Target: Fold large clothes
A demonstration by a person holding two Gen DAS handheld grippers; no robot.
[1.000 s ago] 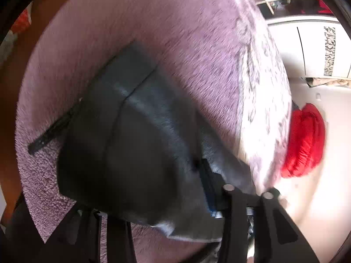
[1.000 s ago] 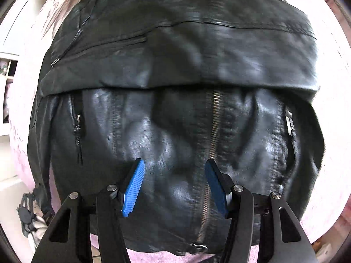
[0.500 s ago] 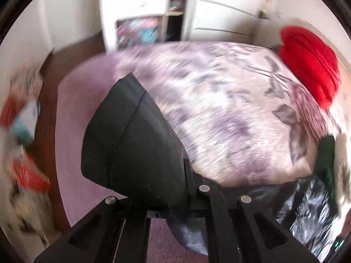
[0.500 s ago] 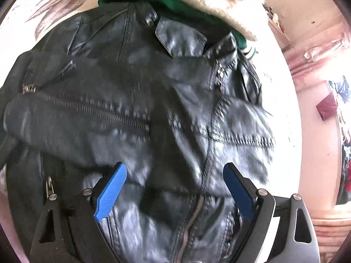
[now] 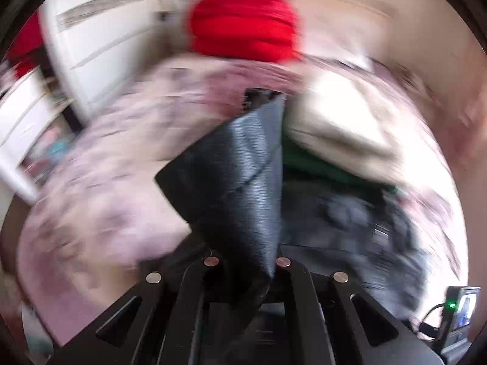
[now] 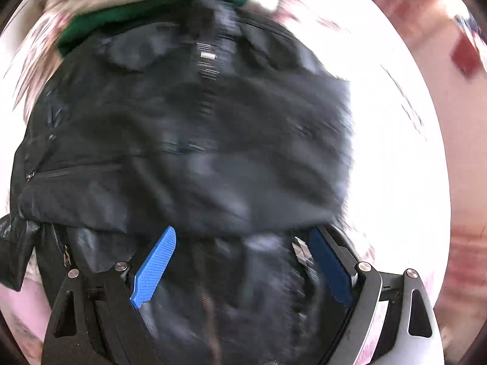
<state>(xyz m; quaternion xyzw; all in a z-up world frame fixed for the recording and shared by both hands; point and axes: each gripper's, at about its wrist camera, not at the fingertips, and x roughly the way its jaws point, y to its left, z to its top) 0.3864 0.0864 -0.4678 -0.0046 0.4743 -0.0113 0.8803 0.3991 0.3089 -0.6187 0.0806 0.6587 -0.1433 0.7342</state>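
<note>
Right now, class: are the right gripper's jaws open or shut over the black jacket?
Open. The right gripper has its blue pads standing wide apart above the black jacket, with nothing pinched between them.

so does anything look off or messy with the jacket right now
Nothing looks damaged. The black jacket lies fairly flat on the bed, though its collar end overlaps a green garment. One part of it is pinched in the left gripper; the right gripper hangs open above it.

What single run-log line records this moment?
left gripper: shut on jacket sleeve, lifted | right gripper: open over black jacket | bed | fold unfinished
</note>
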